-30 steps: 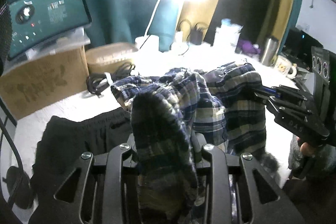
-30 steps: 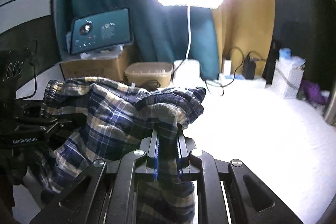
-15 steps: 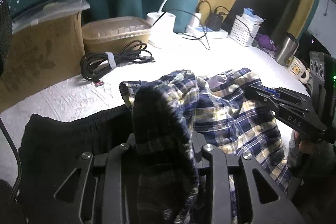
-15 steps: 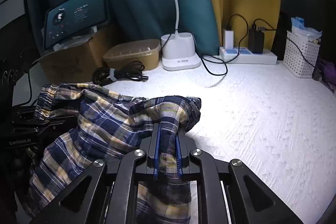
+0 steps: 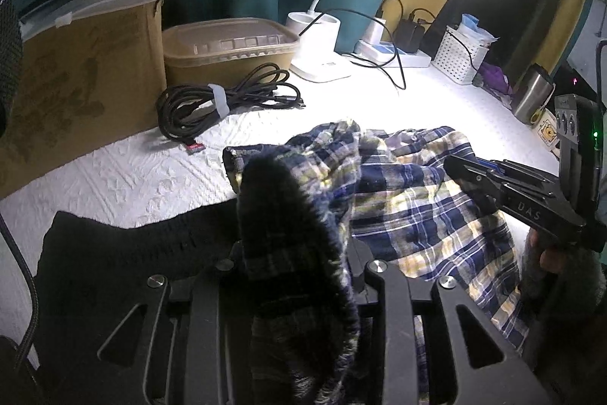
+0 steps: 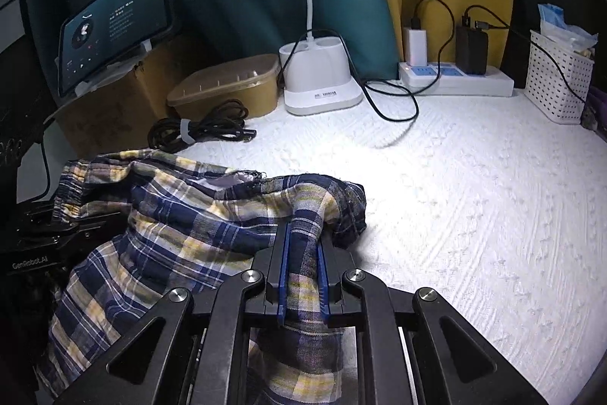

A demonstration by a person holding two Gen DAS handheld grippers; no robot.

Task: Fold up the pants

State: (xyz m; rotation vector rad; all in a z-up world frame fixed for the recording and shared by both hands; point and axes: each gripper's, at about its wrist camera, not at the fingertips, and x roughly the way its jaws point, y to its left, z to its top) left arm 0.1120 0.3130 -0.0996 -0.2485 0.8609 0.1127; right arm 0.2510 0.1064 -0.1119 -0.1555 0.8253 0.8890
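Quickly, left wrist view: the black left gripper (image 5: 299, 276) has its jaws pinching a thick bunched fold of the blue, yellow and white plaid cotton pants (image 5: 417, 204), which spill forward onto the white textured bedspread (image 5: 125, 177). At the right edge, the black right gripper (image 5: 478, 177) bites the far side of the same pants; "DAS" is moulded on its body, and a green light glows on the unit above it. A black garment (image 5: 114, 253) lies at lower left, under the pants. Behind: brown cardboard box (image 5: 76, 93), tan lidded plastic tub (image 5: 227, 52), coiled black cable (image 5: 224, 97), white lamp base (image 5: 318, 48), white perforated basket (image 5: 459, 57), steel tumbler (image 5: 531, 93). Screen text at top left is too small to read.

Right wrist view: right gripper (image 6: 303, 268) has blue-padded jaws pressed nearly together, pinching a narrow fold of the pants (image 6: 182, 215), which drape left and down from the grip. The left gripper (image 6: 49, 234) at the left edge reads "GenRobot.AI" and grips the elastic waistband. The bedspread (image 6: 474, 215) is brightly lit. Teal and yellow curtains hang behind; a white power strip (image 6: 455, 78) carries two chargers. The dark tablet (image 6: 114, 25) shows illegible writing.
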